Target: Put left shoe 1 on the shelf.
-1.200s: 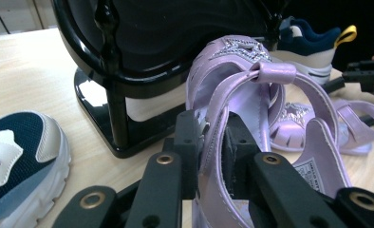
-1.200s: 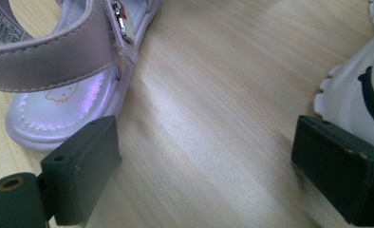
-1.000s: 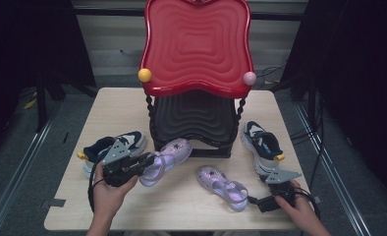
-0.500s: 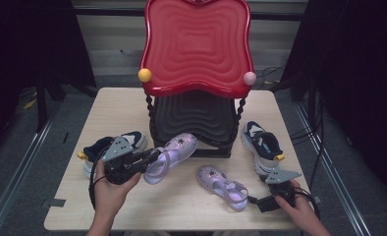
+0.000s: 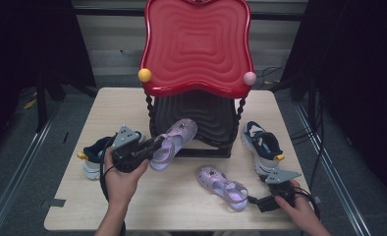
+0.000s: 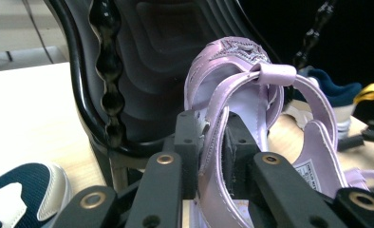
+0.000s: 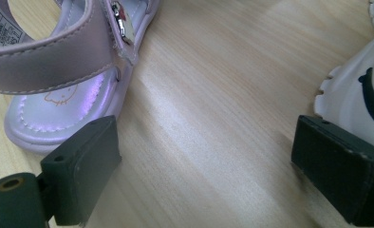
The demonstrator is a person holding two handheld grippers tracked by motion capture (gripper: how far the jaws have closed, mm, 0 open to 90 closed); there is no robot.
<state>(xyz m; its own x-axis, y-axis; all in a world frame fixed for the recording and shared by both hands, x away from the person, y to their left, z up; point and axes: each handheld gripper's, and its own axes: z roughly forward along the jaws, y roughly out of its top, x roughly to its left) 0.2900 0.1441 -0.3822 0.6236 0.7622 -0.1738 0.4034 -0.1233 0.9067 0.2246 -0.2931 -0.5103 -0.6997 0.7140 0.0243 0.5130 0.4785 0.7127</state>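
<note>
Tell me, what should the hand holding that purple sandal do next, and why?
Probably carry it a little farther forward and set it on the black lower shelf. The left gripper is shut on the lilac sandal, which hangs off the table with its toe at the shelf's edge.

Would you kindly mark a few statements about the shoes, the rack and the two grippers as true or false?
1. The left gripper is clamped on a strap of a lilac sandal. True.
2. The right gripper grips the other sandal. False: its jaws stand open over bare table, with that sandal beside one jaw.
3. The held sandal's toe points toward the black lower shelf of the rack. True.
4. Both dark blue sneakers sit on the red top shelf. False: the left sneaker and the right sneaker are on the table.
5. The second sandal lies on the table. True.
</note>
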